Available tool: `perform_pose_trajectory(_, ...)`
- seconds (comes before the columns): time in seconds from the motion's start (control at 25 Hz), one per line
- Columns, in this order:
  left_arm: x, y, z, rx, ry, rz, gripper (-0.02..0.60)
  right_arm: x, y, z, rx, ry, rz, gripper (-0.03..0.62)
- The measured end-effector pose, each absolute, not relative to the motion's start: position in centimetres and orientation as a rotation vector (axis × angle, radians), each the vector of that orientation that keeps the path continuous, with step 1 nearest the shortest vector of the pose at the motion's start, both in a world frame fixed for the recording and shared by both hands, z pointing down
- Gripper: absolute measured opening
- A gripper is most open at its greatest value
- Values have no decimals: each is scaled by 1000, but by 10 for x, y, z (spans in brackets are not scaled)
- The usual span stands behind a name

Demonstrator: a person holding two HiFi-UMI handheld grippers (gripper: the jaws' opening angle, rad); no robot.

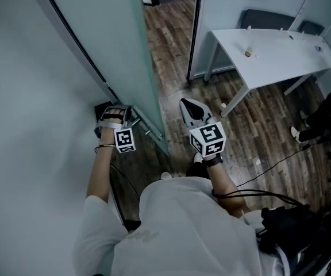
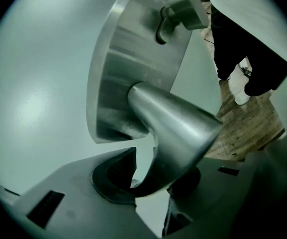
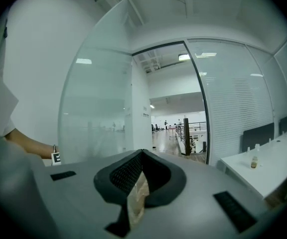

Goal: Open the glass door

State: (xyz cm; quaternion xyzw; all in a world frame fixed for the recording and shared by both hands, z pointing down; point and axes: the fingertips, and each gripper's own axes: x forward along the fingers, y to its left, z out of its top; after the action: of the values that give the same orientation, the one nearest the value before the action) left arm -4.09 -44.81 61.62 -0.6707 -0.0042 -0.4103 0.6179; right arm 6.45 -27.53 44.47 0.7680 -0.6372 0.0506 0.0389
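Observation:
The frosted glass door (image 1: 111,50) stands swung open on my left, its edge toward the wood floor. Its metal lever handle (image 2: 176,128) juts from a round steel plate (image 2: 128,49) and runs between the jaws of my left gripper (image 2: 151,178). The right pad lies against the handle and a narrow gap shows at the left pad, so the jaws stand a little open around it. In the head view my left gripper (image 1: 130,115) is at the handle (image 1: 147,126). My right gripper (image 1: 191,106) is shut and empty, held off the door and pointing at the open doorway (image 3: 178,128).
A white table (image 1: 280,59) with a small bottle (image 1: 249,52) stands at the right, with dark chairs (image 1: 269,19) behind it. A glass partition (image 1: 228,10) flanks the doorway. Someone's dark legs (image 1: 326,117) and cables (image 1: 280,163) are at the far right.

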Motion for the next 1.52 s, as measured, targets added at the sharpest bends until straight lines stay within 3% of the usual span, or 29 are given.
perform_pose_trajectory(0.8, -211, -493, 600, -1437, 15, -1111, 185, -107, -345, 463, 1767, -2320, 134, 2)
perform_pose_trajectory(1.04, -252, -504, 602, -1343, -8, -1111, 191, -160, -351, 473, 1575, -2392, 84, 2)
perform_pose_trajectory(1.2, -286, -519, 588, -1392, 136, -1152, 227, -186, -358, 482, 1479, -2424, 71, 2)
perform_pose_trajectory(1.28, -304, -529, 578, -1427, 244, -1181, 324, -195, -363, 490, 1435, -2436, 63, 2)
perform_pose_trajectory(1.52, -376, -552, 549, -1565, 639, -1244, 324, -216, -391, 498, 1339, -2479, 59, 2)
